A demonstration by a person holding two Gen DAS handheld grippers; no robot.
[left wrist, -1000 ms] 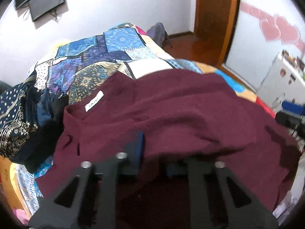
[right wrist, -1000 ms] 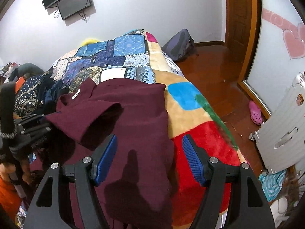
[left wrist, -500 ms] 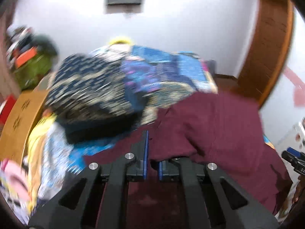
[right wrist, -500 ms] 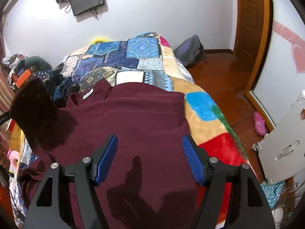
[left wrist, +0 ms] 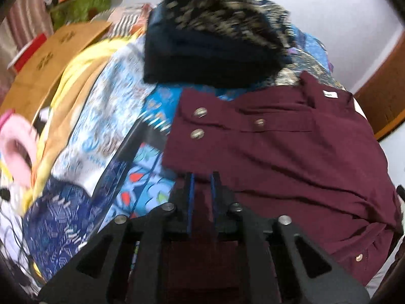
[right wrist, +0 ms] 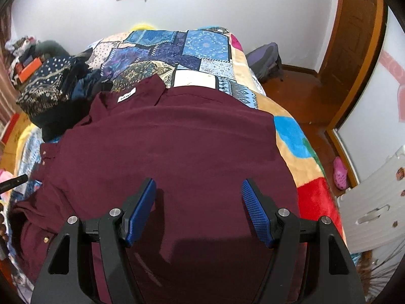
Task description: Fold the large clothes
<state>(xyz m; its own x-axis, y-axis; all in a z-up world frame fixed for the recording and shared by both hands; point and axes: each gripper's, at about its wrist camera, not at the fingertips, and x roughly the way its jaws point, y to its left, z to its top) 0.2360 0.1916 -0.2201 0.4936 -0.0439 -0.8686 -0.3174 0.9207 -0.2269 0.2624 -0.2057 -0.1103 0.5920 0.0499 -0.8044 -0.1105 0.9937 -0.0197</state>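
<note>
A large maroon shirt (right wrist: 177,147) lies spread on the patchwork bedspread (right wrist: 177,43), collar and white label (right wrist: 126,94) toward the far wall. In the left wrist view the shirt (left wrist: 291,152) shows its cuff with metal buttons (left wrist: 200,112). My left gripper (left wrist: 201,179) is shut on the maroon fabric at the shirt's left edge, low over the bed. My right gripper (right wrist: 198,192) is open and empty, hovering above the shirt's lower middle.
A pile of dark patterned clothes (right wrist: 50,91) lies at the shirt's left; it also shows in the left wrist view (left wrist: 215,38). A backpack (right wrist: 265,60) and a pink shoe (right wrist: 339,169) are on the wooden floor at right. A white panel (right wrist: 374,202) stands near right.
My left gripper has swung the sleeve from over the shirt out to the left side and down onto the bed. The shirt now lies flatter. My right gripper stayed open, shifting slightly.
</note>
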